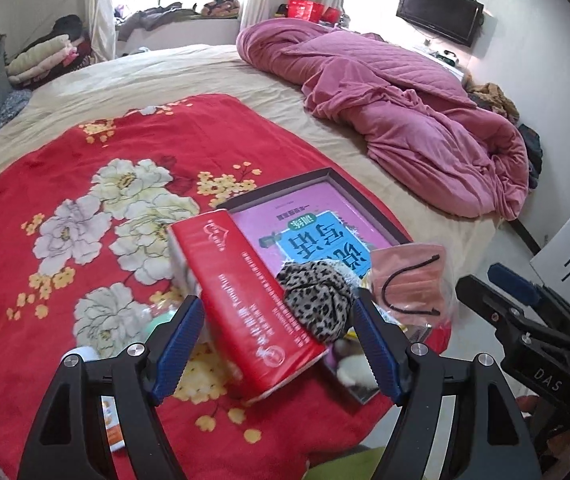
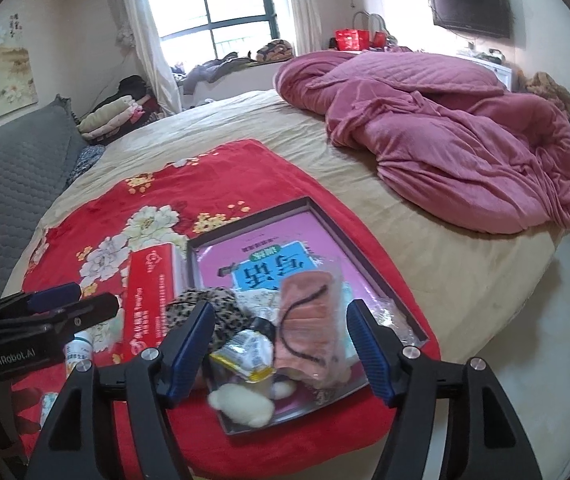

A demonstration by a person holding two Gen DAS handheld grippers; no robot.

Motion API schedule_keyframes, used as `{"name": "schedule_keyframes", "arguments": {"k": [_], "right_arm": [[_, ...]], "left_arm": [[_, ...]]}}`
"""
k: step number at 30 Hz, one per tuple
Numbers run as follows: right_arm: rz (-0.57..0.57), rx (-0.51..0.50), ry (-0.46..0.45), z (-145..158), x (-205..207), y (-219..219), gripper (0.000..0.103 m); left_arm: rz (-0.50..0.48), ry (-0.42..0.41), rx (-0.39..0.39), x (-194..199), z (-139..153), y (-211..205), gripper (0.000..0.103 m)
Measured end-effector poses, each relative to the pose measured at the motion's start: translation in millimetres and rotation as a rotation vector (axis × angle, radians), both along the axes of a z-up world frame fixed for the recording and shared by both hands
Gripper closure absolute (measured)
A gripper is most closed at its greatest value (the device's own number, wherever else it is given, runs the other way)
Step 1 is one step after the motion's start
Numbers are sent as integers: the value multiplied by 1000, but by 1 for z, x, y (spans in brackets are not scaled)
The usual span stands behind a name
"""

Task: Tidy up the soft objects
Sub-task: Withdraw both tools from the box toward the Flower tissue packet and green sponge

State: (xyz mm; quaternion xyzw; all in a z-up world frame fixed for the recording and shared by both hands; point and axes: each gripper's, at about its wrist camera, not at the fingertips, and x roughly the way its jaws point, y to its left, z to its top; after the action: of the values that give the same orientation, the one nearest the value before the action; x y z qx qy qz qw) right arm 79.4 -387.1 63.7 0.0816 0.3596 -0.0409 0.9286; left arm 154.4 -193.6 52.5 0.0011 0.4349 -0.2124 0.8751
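The left gripper (image 1: 277,316) has its jaws wide apart, with a red box (image 1: 245,300) leaning between them but not squeezed. The right gripper (image 2: 279,326) is also apart and holds nothing. Under it sit a spotted cloth (image 2: 213,312), a pink bag (image 2: 313,332) and a white fluffy toy (image 2: 241,404) in a tray (image 2: 325,216) on the red blanket (image 2: 125,216)
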Motion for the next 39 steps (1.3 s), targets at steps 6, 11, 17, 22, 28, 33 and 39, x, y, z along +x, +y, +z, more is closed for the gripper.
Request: {"name": "schedule_keyframes", "arguments": {"k": [6,11,17,22,28,33,39], "right_arm": [[28,-16,-27,12,-3,22,35],[61,-6,-35,18,-3,40,35],[108,-29,-34,23,-5,67,34],[146,-53,-26,25,-6,92,34],[197,-71,-19,26,-6,124,34],[244,-93,-13,25,-5,151,34],[300,-127,4,19,-2,185,34]], "left_arm": [[27,-16,18,-13,7,23,25],[55,-16,28,-25,10,46,25],[92,-9,18,-38,9,70,25],[135,3,7,-48,6,98,25],[194,15,14,-59,1,135,25],[252,26,34,-69,-6,169,25],[313,54,36,-79,-16,207,25]]}}
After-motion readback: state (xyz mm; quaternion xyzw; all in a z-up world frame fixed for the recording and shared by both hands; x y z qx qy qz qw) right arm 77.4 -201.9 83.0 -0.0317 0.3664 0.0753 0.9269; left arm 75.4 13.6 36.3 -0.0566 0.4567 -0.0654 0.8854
